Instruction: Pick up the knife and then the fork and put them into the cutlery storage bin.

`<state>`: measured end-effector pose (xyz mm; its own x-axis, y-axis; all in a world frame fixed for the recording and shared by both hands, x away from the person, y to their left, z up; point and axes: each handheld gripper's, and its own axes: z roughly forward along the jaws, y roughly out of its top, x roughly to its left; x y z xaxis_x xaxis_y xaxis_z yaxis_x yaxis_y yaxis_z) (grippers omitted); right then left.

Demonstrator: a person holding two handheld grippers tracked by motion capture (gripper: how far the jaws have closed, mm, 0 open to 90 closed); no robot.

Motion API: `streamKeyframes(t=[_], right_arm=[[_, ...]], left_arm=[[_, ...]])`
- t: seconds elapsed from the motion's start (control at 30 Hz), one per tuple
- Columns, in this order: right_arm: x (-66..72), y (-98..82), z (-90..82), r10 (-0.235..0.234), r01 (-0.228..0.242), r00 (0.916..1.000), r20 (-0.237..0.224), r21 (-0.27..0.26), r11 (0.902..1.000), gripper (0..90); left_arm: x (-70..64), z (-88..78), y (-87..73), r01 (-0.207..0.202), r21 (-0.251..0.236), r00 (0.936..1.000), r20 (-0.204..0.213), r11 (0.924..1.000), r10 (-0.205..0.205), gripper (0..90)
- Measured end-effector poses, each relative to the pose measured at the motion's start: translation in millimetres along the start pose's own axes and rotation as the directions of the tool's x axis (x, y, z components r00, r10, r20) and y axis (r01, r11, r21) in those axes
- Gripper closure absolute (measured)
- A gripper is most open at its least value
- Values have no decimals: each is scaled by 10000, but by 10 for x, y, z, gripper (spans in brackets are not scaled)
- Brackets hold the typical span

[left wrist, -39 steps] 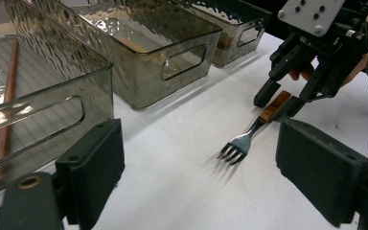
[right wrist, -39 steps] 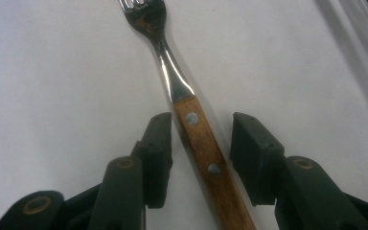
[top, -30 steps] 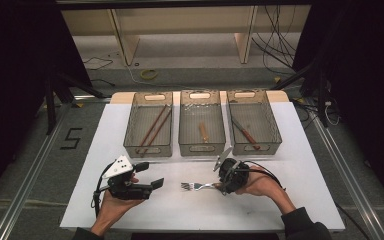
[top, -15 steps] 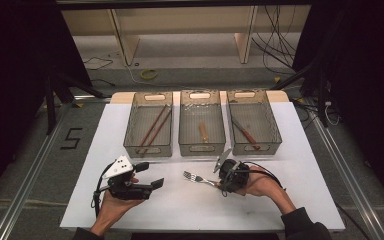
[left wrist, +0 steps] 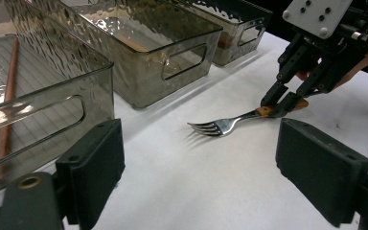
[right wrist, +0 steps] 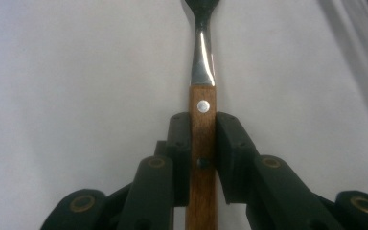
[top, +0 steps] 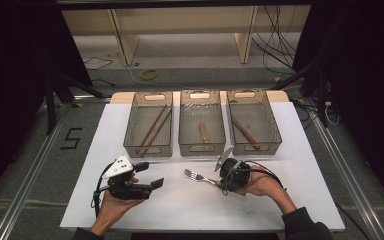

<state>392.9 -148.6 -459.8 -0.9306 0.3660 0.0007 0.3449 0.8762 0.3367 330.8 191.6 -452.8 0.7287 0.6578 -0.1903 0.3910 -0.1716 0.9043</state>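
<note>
We judge the fork (right wrist: 203,52) light, stiff, slippery at its steel neck; the right gripper (right wrist: 202,143) rightly clamps its wooden handle between closed jaws

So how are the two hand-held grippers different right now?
The right gripper is clamped on the fork's wooden handle; the left gripper stands open with nothing between its jaws. In the high view, the right points left toward the fork's tines, the left points right. Both are black and low over the white table.
</note>
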Motion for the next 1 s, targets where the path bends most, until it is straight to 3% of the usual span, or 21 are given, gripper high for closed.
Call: streamKeyframes(t=[0.27, 0.47, 1.0], right_arm=[[-27, -1, -109, 143, -143, 9999, 7, -602, 9981, 776], [-48, -2, -209, 539, -531, 9985, 52, -1062, 9929, 776], [-146, -37, -461, 1155, -1068, 9929, 269, -2201, 9696, 776]], left_arm=[[3, -1, -1, 32, -32, 10000, -27, 10000, -32, 164], [5, -6, 0, 7, -78, 10000, -36, 10000, -7, 164], [15, -7, -4, -13, -120, 10000, -94, 9999, 11, 164]])
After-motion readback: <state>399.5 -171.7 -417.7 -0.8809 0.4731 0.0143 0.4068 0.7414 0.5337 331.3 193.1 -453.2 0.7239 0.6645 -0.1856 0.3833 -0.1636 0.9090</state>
